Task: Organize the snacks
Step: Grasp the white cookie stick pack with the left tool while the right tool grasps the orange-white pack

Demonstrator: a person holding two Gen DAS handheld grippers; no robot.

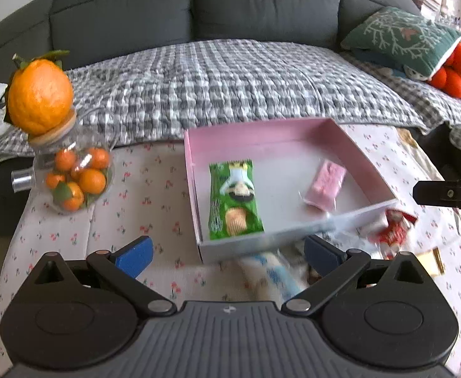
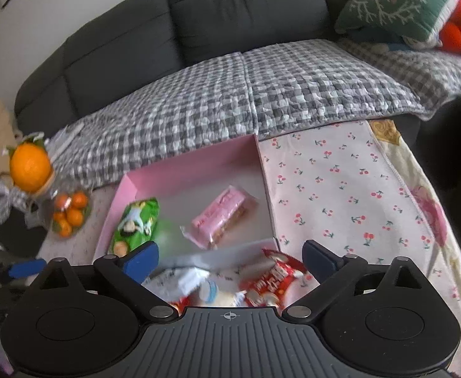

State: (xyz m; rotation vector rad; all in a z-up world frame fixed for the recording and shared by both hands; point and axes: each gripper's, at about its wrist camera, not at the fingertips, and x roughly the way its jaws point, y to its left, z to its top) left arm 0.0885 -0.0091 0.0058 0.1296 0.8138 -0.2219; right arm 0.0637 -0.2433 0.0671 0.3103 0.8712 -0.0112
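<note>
Pink-walled shallow cardboard box sits on the worktop w/ cherry-print cloth, its far wall just beside the edge of the checked quilt on the dark grey sofa; the near wall is low and pale, blurred in the left wrist view. Open cloth to the right of the box is bare up to a seam and a floral border; left of the box there is a strip of cloth, then a clear glass jar of small oranges w/ a big orange ornament on its wooden lid. Inside the box: green snack packet, flat, glossy, long axis running near-to-far along the left wall; pink wrapped bar, clear crimped ends, lying diagonal towards the right wall, well apart from the green one. The box floor between them is bare. Outside, just beside the near wall: red-and-white crinkly packet and a blue-white packet, blurred, piled loosely w/ other wrappers. Left gripper above that pile, jaws spread wide, nothing between the blue pads. Right gripper likewise released, jaws wide over the red packet, not touching it. Green embroidered cushion and orange plush at the sofa's far right.
</note>
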